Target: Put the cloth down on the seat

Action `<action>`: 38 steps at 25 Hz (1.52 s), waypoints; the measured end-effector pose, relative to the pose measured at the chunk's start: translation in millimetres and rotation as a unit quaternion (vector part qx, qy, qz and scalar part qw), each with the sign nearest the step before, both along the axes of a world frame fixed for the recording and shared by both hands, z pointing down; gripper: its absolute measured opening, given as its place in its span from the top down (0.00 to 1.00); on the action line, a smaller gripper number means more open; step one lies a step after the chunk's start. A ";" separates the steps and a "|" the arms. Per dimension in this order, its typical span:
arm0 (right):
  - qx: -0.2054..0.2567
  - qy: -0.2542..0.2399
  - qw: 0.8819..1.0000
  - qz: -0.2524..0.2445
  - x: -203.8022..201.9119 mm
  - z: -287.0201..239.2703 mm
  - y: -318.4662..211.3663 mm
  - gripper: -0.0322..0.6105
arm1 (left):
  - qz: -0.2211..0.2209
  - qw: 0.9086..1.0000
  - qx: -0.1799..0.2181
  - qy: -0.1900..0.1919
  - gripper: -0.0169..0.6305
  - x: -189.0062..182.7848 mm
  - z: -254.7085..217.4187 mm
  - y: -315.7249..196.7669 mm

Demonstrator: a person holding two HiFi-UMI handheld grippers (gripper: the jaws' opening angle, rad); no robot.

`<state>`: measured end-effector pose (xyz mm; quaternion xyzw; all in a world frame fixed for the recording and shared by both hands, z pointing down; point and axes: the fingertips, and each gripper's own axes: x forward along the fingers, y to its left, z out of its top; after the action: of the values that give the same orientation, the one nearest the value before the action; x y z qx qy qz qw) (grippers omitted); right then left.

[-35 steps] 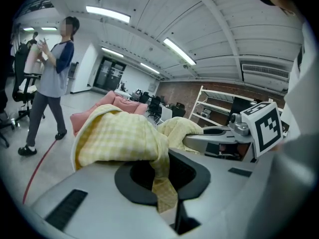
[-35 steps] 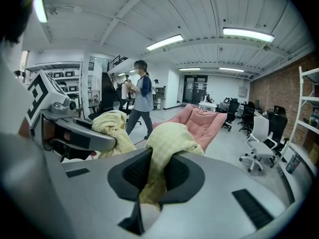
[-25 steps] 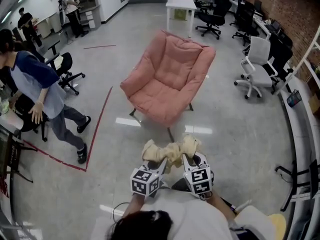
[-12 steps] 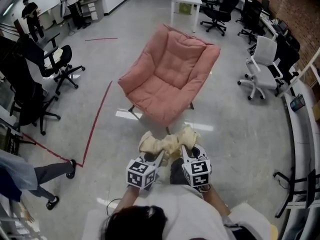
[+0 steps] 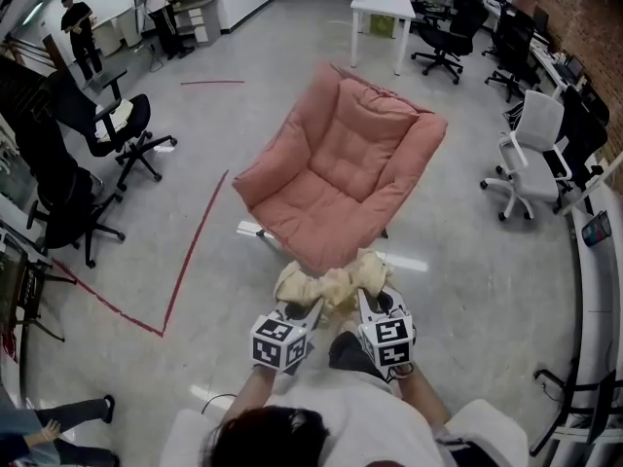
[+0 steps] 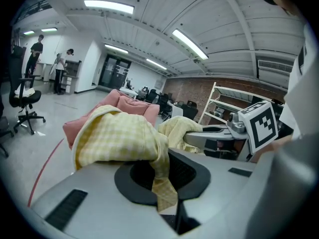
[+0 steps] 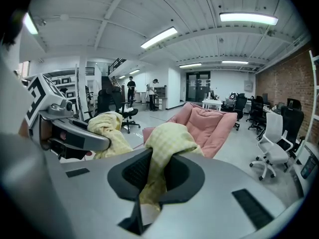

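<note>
A pale yellow checked cloth [image 5: 329,282] hangs bunched between my two grippers, just short of the front edge of a pink padded chair [image 5: 341,168]. My left gripper [image 5: 295,310] is shut on the cloth's left end [image 6: 119,138], which spills over its jaws. My right gripper [image 5: 368,300] is shut on the right end [image 7: 167,143]. The pink seat [image 7: 207,121] shows ahead past the cloth, and the pink chair [image 6: 130,106] is also ahead in the left gripper view. Both grippers sit side by side, close together, held in front of the person.
Black office chairs [image 5: 92,129] stand at the left, a white one [image 5: 533,149] at the right, more black ones [image 5: 458,22] by a white table [image 5: 382,8] behind. Red tape [image 5: 190,251] marks the floor. People [image 5: 78,27] stand far left; a leg [image 5: 58,418] shows at bottom left.
The pink chair has come nearer as the grippers and cloth advance toward its front edge. A person walking at the left has passed out toward the bottom left.
</note>
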<state>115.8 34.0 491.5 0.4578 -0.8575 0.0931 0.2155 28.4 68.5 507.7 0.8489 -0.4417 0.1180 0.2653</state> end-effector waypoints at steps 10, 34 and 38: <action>-0.009 0.006 0.998 -0.055 19.1 4.4 -90.0 0.86 | -0.051 0.999 -0.018 -0.005 0.90 18.9 5.4 -87.0; -0.005 -0.038 0.994 -0.105 12.1 -15.4 -213.4 0.86 | -0.143 0.989 0.022 0.033 0.90 9.9 -22.2 -210.9; -0.004 -0.053 0.994 -0.099 6.1 -22.6 -237.6 0.86 | -0.144 0.989 0.028 0.033 0.90 -0.6 -26.6 -236.6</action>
<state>121.9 -203.7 468.9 0.3644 -0.9083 0.0995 0.1797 27.8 -168.1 481.0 0.7868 -0.5536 0.0375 0.2702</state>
